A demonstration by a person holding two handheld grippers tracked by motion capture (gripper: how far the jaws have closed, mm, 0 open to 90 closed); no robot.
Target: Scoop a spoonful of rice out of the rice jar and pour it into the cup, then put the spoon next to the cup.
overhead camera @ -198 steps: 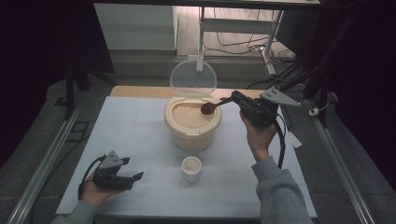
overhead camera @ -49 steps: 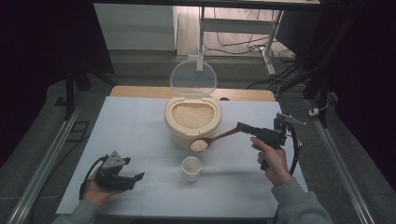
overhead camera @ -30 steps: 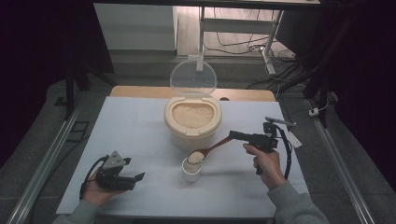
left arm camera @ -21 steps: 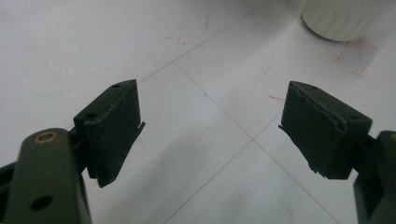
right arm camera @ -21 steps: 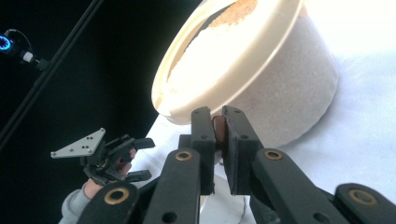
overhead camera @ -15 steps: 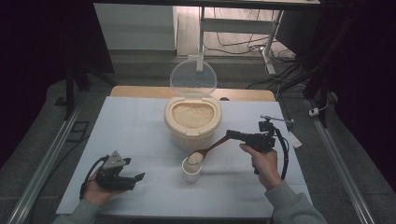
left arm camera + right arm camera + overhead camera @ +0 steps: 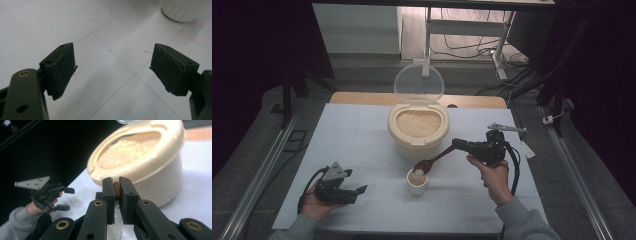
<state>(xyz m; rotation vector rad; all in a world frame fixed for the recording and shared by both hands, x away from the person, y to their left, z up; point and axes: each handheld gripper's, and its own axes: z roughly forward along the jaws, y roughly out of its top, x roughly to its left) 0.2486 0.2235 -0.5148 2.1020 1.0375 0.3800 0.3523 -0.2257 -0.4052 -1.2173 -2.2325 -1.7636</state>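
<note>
**Brown spoon tipped over the small white cup**

The right gripper (image 7: 462, 145), a matt black two-jaw claw with brass-coloured pivot pins, is clamped on the handle of a dark brown, smooth long-handled spoon (image 7: 432, 161). In the right gripper view the ribbed black pads squeeze a thin reddish-brown sliver of that handle (image 7: 117, 189) between them, with hardly any gap left. From the claw the handle slopes down and away to the oval bowl, which sits just over the mouth of a small white cylindrical cup (image 7: 417, 183) and carries a pale heap of grains. In the left gripper view the cup's wall (image 7: 183, 10) shows fine upright ribs.

Just beyond the claw's tips stands a round cream plastic container (image 7: 418, 131) with a thick rolled rim, filled nearly to the top with grainy beige rice (image 7: 417, 122); its clear, rounded lid (image 7: 419, 84) stands upright at the back. In the right gripper view the container's side (image 7: 162, 187) looks faintly rough.

The left gripper (image 7: 357, 190), black with a grey three-cornered plate on top, rests low in a hand well apart from the cup. Its jaws stand wide apart with nothing between them; their serrated pads (image 7: 172, 70) face each other over the smooth white table sheet (image 7: 352, 140), which bears thin grey lines and faint red marks.
</note>
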